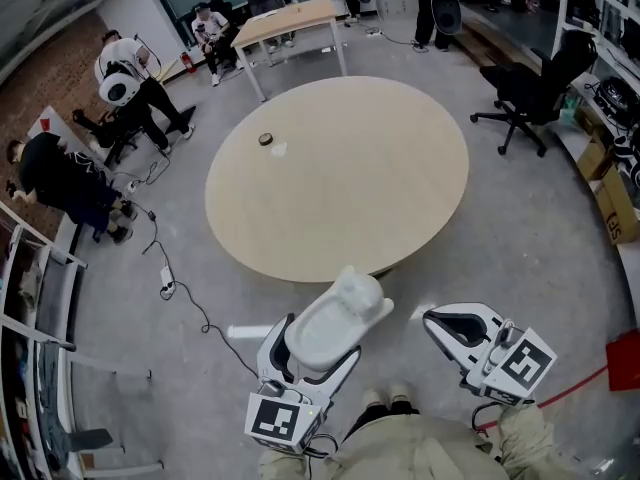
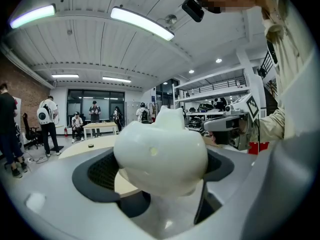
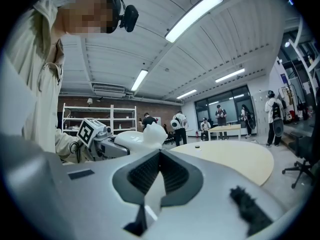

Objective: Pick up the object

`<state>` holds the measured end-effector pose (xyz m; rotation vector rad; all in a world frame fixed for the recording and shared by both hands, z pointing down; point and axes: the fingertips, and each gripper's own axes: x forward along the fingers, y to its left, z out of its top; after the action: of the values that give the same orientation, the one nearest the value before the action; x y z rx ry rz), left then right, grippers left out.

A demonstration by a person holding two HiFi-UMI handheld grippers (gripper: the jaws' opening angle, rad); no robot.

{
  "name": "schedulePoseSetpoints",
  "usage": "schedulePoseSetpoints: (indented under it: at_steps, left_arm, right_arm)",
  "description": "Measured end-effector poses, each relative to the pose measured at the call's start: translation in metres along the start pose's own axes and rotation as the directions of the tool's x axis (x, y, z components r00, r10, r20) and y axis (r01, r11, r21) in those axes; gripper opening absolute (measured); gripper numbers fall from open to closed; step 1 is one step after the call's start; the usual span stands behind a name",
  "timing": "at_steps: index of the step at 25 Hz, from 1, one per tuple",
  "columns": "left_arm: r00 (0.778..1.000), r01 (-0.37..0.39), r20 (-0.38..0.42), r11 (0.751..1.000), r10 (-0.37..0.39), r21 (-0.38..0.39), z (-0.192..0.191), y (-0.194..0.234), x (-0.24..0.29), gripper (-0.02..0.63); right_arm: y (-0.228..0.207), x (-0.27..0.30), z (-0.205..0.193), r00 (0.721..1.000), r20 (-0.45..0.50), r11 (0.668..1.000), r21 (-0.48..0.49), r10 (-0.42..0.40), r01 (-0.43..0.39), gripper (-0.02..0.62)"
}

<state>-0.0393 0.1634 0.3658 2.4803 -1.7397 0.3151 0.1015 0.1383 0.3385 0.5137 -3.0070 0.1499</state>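
Observation:
My left gripper (image 1: 352,306) is shut on a white lumpy object (image 1: 358,292) and holds it in the air just off the near edge of the round wooden table (image 1: 400,188). In the left gripper view the white object (image 2: 161,151) fills the space between the jaws of the left gripper (image 2: 160,184). My right gripper (image 1: 430,319) hangs to the right of it, shut, with nothing between its jaws; its own view shows the right gripper (image 3: 160,153) shut and the white object (image 3: 151,132) off to the left. A small dark round item (image 1: 266,139) and a white scrap (image 1: 279,149) lie on the table's far left.
A black office chair (image 1: 530,93) stands right of the table, and a rectangular wooden table (image 1: 290,23) stands behind it. Several people sit or stand at the left and back. A cable (image 1: 190,303) runs over the floor at the left. A red item (image 1: 625,360) lies at the right edge.

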Motion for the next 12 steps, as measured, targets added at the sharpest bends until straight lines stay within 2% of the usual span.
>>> schedulePoseSetpoints:
  at_steps: [12]
  left_arm:
    - [1.0, 0.009, 0.001, 1.0, -0.009, -0.029, 0.005, -0.003, -0.024, 0.486]
  right_arm:
    - [0.025, 0.002, 0.004, 1.0, -0.01, 0.999, -0.033, 0.003, -0.003, -0.005]
